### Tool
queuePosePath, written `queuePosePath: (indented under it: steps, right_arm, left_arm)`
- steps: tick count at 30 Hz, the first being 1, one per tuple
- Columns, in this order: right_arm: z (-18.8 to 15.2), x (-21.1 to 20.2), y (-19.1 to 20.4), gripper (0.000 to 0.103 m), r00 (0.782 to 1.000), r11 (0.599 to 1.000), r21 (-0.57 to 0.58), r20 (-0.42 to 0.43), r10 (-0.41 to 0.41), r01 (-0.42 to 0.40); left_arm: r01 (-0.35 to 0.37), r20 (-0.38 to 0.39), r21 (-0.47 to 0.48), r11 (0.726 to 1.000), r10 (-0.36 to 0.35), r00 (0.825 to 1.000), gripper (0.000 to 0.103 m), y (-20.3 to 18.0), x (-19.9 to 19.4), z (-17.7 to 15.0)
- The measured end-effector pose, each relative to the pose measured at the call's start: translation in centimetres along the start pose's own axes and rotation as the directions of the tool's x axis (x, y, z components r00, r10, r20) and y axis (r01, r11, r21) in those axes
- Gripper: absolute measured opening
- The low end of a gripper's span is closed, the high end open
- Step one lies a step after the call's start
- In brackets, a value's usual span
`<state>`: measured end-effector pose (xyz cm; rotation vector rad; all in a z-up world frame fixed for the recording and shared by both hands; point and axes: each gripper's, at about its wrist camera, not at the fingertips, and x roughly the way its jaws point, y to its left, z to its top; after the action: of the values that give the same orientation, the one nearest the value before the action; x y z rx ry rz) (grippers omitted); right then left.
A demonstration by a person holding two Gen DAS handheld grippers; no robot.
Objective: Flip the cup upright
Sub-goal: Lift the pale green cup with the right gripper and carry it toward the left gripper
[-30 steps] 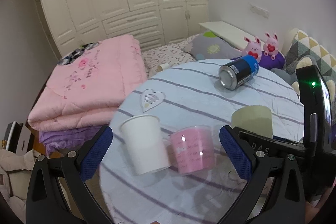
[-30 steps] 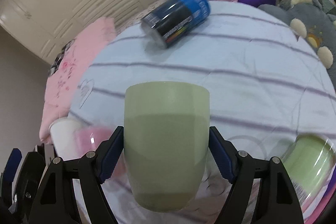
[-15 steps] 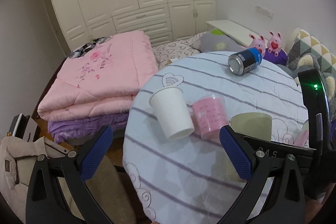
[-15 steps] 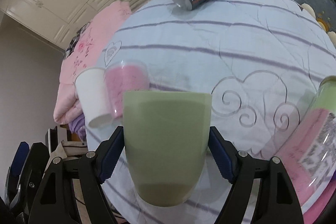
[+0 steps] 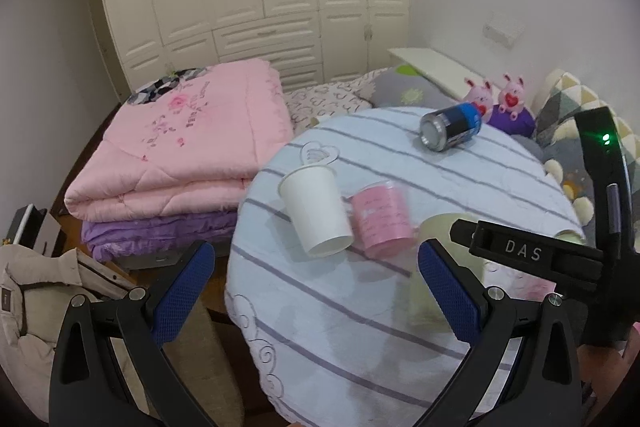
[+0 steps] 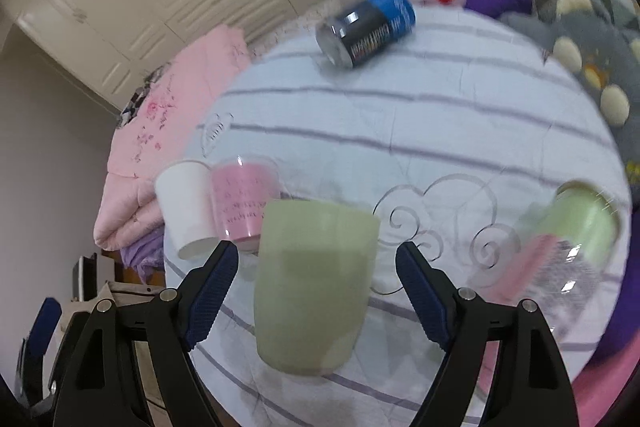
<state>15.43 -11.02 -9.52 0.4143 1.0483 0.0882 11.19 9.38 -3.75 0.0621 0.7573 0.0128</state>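
A pale green cup [image 6: 314,287] stands on the round striped table [image 6: 440,115], rim up, between the blue pads of my right gripper [image 6: 318,291]. The pads stand a little off its sides, so the gripper is open. In the left wrist view the green cup [image 5: 438,227] is partly hidden behind the right gripper's body. My left gripper [image 5: 316,291] is open and empty, held back above the table's near edge.
A white paper cup [image 5: 316,213] and a pink cup [image 5: 380,221] lie tipped side by side on the table. A blue-black can [image 5: 450,127] lies at the far side. A green and pink container [image 6: 568,239] lies at the right. Folded pink quilts [image 5: 180,155] lie left.
My right gripper was shut on the green cup and now has opened, with gaps at both pads. My left gripper has drawn back from the white and pink cups.
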Motion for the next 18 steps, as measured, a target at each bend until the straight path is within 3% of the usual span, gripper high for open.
queuePosePath:
  steps: [9,18]
  right_arm:
    - [-0.7,-6.1,-1.3,0.082,0.979,0.983,-0.129,0.176,-0.107,0.13]
    - [-3.5,-10.1,-3.0,0.083,0.949,0.943,-0.277,0.301,-0.097,0.184]
  left_arm:
    - [0.034,0.03,0.008,0.999,-0.034,0.999,0.103,-2.6,-2.5,-0.4]
    - [0.095,0.024,0.007,0.995,-0.095,0.995,0.103,-5.2,-4.2,-1.7]
